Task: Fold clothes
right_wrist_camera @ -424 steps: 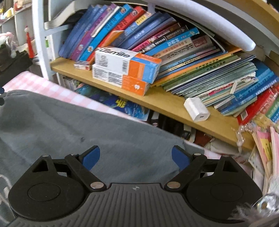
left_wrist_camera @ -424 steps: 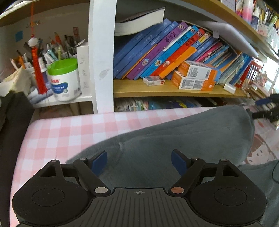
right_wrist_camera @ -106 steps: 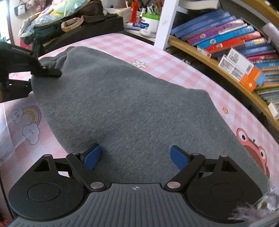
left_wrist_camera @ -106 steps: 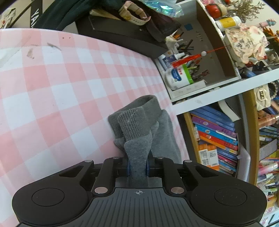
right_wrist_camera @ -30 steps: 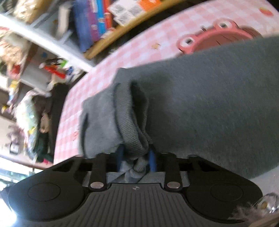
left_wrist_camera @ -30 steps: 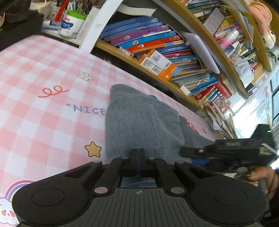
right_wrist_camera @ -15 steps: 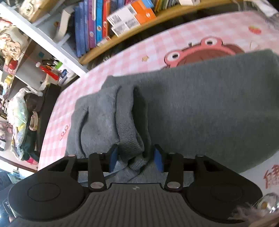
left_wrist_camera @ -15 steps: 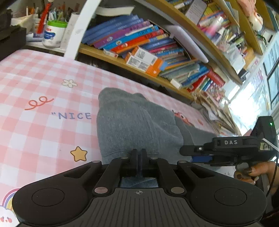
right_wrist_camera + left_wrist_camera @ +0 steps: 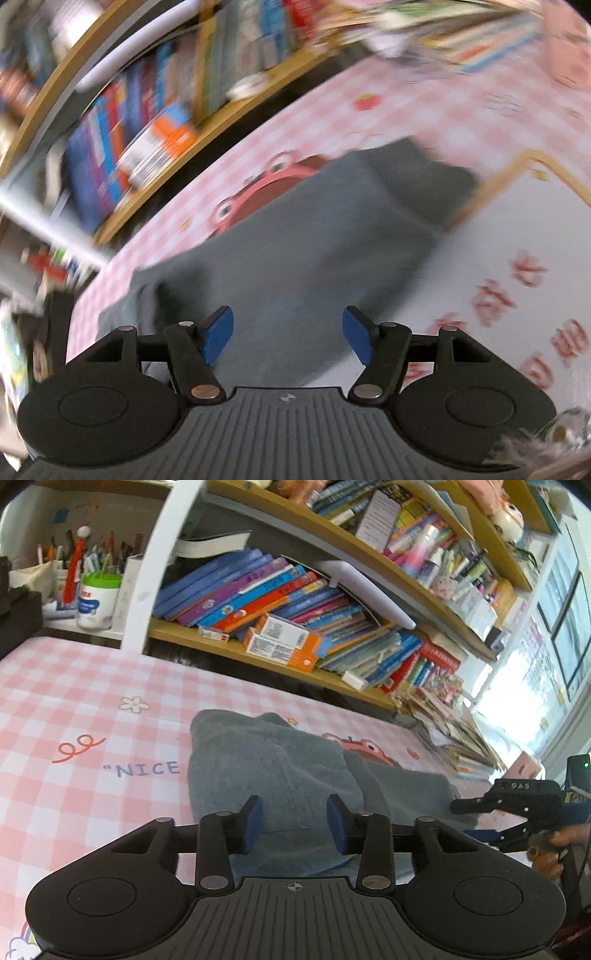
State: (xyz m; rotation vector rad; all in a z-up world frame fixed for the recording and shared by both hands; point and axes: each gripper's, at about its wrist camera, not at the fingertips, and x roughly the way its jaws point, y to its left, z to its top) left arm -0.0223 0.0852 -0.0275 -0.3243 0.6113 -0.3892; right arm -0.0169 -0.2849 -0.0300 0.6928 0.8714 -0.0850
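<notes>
Over on the left, a green-lidded tub (image 9: pixel 94 600) sits among pens on a shelf, and the pink checked tabletop (image 9: pixel 74 716) stretches out with "NICE" printed on it. The left claw (image 9: pixel 294 824) hangs with its blue pads (image 9: pixel 252 821) spread apart, gripping nothing, right over the near edge of the grey garment (image 9: pixel 273 771). That garment lies folded over itself on the tabletop, its thicker doubled part toward the left and a flatter part running right. Behind it, slanting books (image 9: pixel 258 594) and an orange box (image 9: pixel 282 644) fill the bookshelf. Further right, the right claw (image 9: pixel 476 821) hovers by the garment's right end, wide apart too; its own blurred view shows grey cloth (image 9: pixel 295 251) below its separated pads (image 9: pixel 218 334).
</notes>
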